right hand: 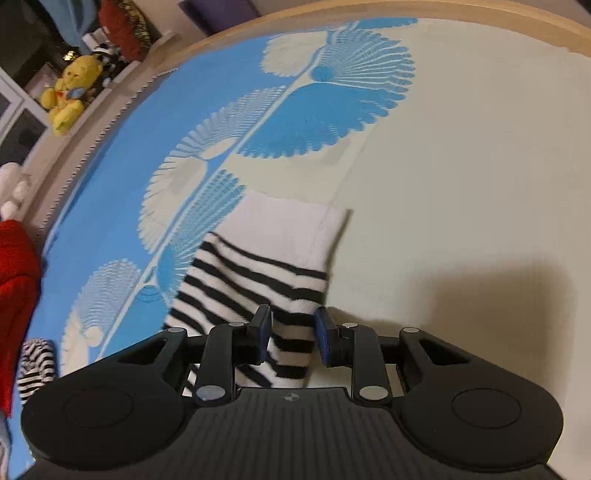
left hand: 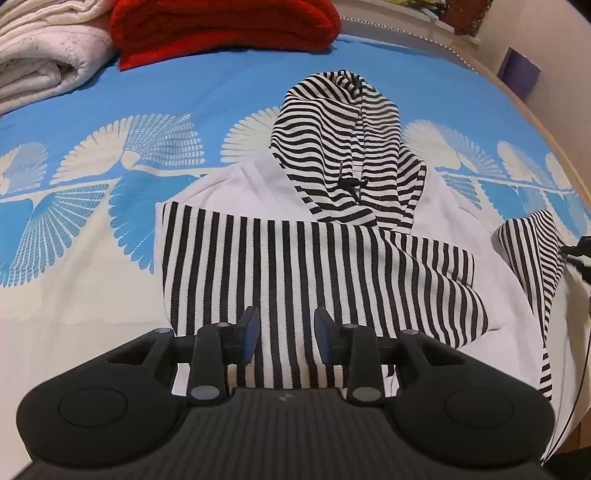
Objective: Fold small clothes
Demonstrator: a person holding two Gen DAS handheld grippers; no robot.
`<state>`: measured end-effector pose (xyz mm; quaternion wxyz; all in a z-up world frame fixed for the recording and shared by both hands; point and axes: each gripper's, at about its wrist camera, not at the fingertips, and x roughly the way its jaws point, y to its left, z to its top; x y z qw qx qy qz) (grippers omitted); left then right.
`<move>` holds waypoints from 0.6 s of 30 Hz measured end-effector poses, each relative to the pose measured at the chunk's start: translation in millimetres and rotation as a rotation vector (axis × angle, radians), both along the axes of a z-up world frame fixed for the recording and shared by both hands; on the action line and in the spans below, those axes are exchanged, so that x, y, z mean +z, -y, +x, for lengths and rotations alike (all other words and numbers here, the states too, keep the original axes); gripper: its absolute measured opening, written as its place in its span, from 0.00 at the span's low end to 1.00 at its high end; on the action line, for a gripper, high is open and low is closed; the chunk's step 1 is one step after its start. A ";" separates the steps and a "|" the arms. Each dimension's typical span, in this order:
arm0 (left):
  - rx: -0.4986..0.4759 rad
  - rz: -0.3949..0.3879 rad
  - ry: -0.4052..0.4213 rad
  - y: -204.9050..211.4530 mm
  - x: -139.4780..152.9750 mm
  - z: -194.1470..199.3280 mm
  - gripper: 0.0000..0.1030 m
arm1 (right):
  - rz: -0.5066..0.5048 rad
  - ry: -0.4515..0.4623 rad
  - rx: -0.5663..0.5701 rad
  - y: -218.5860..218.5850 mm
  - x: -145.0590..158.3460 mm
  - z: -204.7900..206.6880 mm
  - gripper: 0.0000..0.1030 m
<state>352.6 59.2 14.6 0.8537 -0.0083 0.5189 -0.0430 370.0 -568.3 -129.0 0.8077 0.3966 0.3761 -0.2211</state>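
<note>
1. Hoodie [left hand: 332, 236] is the job: small, white body, black-and-white striped hood and sleeves, lying front-up on the blue-and-cream bedspread [left hand: 92, 229]
2. Right gripper [right hand: 291, 334]: fingers straddle the striped sleeve [right hand: 255, 288], white cuff hanging just past the tips. A gap shows beside the right pad, so I can't tell whether the pads actually clamp the cloth
3. Left gripper [left hand: 284, 332]: jaws apart, nothing between them, hovering over the sleeve already folded across the chest
4. Outward: the striped hood lies flat above the folded sleeve. In the left wrist view the other sleeve [left hand: 532, 251] is lifted off the bed at the garment's right edge
5. Beyond: red blanket [left hand: 225, 29] and white folded blanket [left hand: 40, 55] at the far end of the bed, well apart from the hoodie; yellow plush toy [right hand: 68, 94] on a ledge off the bed
6. Step, my read: second sleeve fold, first sleeve done
7. Next move calls for carrying the cuff across the chest onto the first sleeve, laying it flat, then folding the body up. Risk: the cloth slips if the pinch is shallow
</note>
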 end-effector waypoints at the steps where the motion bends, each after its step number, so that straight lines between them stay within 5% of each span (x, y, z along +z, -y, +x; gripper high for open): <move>1: 0.000 0.002 -0.001 -0.3 -0.5 0.2 0.35 | 0.007 0.016 -0.003 0.4 1.0 -0.7 0.03; 5: 0.007 -0.004 0.001 -3.5 0.6 0.9 0.35 | -0.069 0.034 -0.169 4.7 24.2 -23.1 0.02; 9: 0.010 -0.005 0.005 -4.9 2.5 1.7 0.35 | -0.207 -0.108 -0.327 7.1 38.1 -50.6 0.02; 12: 0.009 -0.008 0.007 -4.7 3.6 1.2 0.35 | -0.113 -0.173 -0.382 19.9 19.2 -66.9 0.04; 16: 0.006 -0.004 0.007 -4.1 3.4 -0.8 0.35 | -0.028 -0.089 -0.398 35.6 6.0 -76.4 0.21; 18: 0.007 -0.001 0.007 -5.5 2.9 -1.2 0.35 | -0.021 -0.056 -0.385 42.1 2.3 -76.2 0.22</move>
